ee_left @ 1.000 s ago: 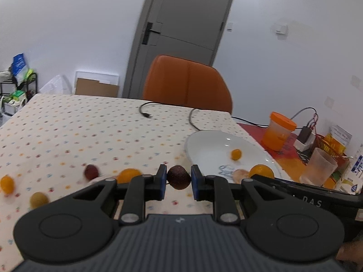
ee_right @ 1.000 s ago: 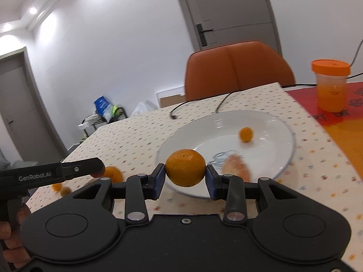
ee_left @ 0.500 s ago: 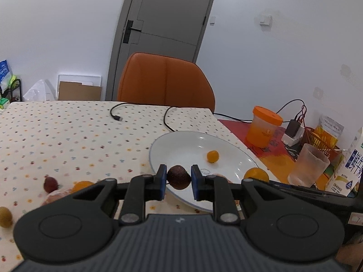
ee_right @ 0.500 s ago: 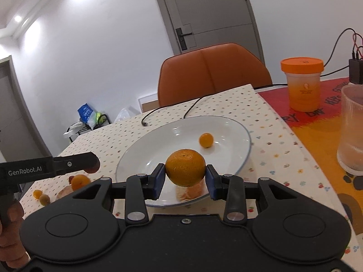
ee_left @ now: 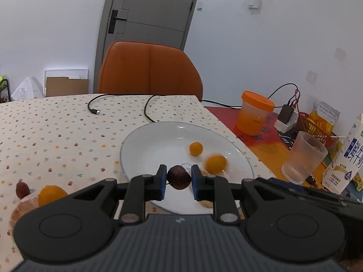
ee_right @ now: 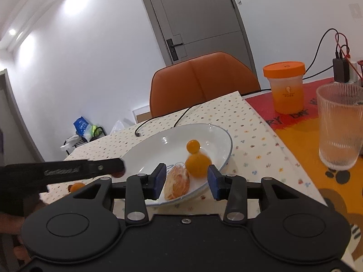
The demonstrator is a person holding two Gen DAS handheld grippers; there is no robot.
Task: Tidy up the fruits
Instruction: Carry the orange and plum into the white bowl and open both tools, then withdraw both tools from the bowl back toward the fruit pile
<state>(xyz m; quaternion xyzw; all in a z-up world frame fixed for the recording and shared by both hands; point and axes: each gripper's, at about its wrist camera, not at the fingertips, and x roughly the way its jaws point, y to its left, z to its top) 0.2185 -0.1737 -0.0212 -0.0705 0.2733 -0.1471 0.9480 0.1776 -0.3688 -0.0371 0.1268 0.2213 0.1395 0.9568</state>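
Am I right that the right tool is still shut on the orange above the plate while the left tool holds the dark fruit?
Not quite. The right tool is open: in the right wrist view its jaws stand apart and the orange, blurred, is free over the plate. The left tool does hold the dark fruit, as the left wrist view shows.

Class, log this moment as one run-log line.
left gripper: shut on dark fruit | right gripper: open | orange: blurred, on plate | next: probably dark fruit to plate
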